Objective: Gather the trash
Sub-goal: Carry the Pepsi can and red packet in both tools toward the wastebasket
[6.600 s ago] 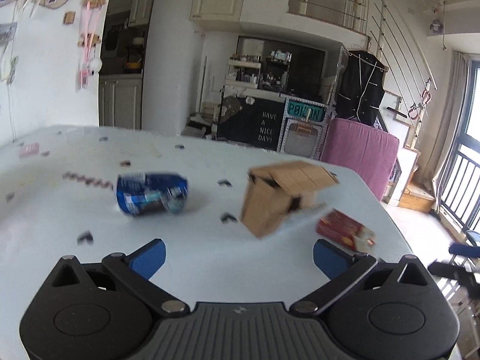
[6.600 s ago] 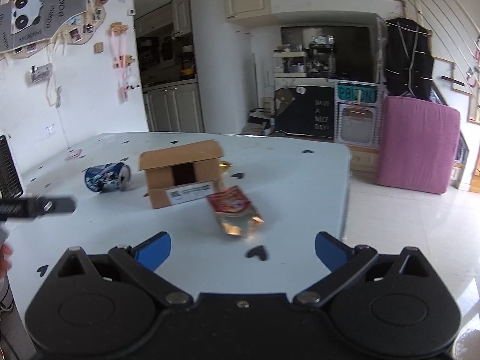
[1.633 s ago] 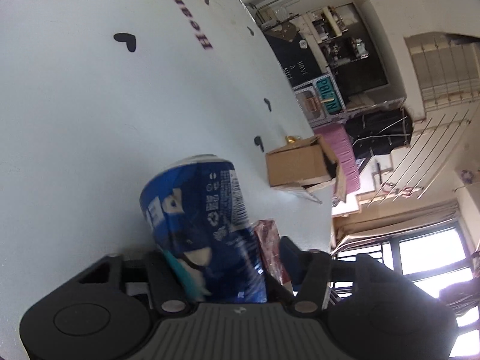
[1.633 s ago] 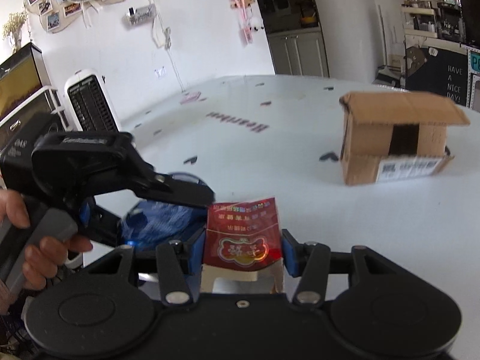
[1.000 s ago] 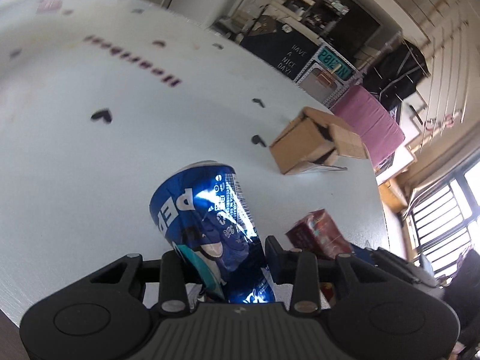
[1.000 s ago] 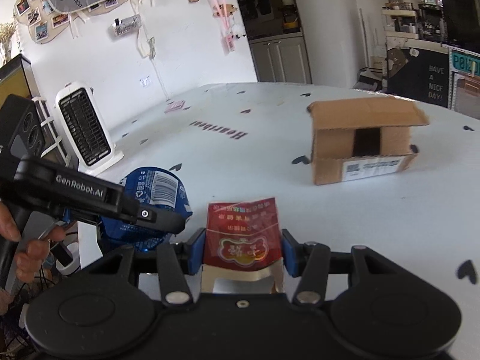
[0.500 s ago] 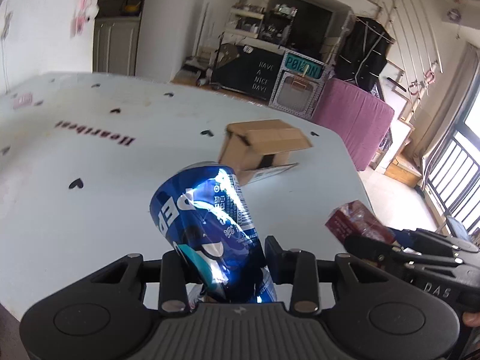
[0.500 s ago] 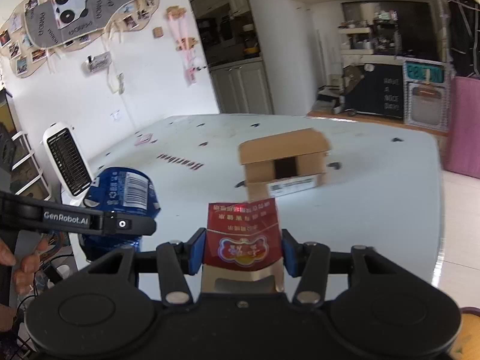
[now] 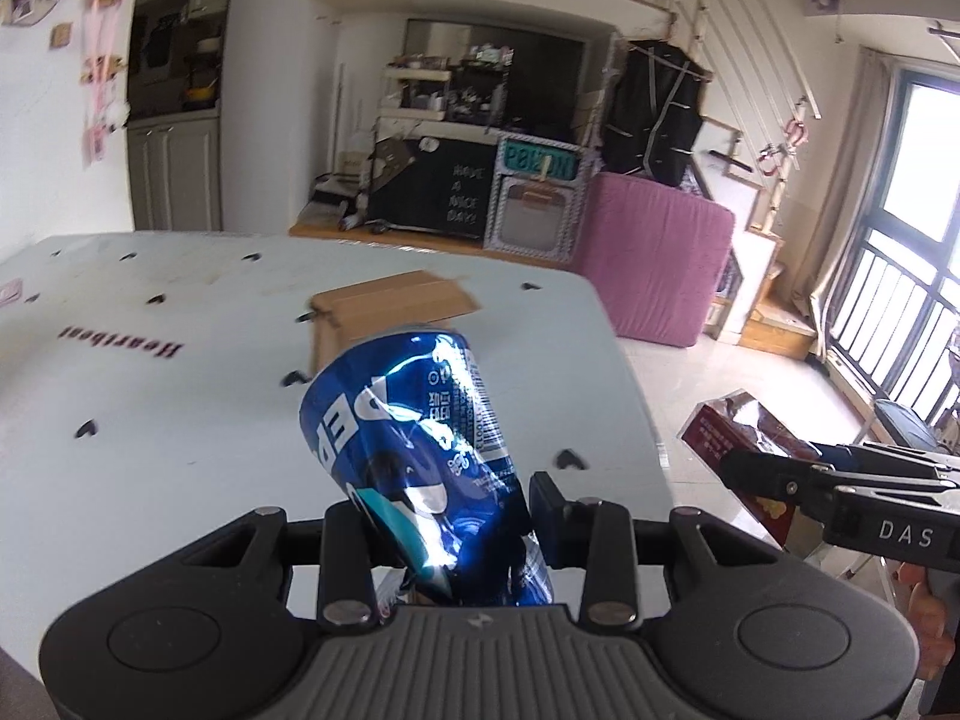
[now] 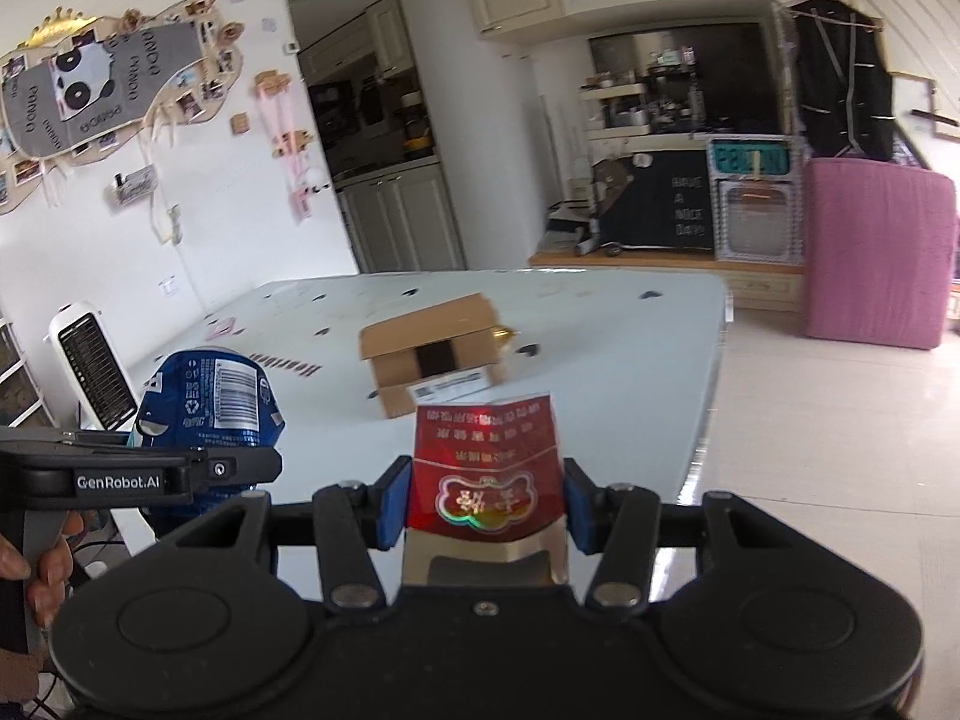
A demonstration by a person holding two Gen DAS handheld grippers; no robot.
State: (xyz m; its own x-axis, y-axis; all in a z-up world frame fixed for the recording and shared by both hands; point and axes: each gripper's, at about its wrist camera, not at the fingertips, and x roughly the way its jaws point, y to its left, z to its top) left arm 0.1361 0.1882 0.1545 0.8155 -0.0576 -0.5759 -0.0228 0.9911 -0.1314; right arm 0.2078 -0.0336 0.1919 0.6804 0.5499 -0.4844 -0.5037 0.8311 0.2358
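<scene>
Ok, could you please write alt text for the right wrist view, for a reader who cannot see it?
The right gripper is shut on a red packet above a white table, where a cardboard box stands. At left, the left gripper holds a crushed blue can.

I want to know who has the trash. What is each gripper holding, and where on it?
The left gripper pinches the dented blue soda can near its lower end. The right gripper squeezes the red snack packet by its side edges.
</scene>
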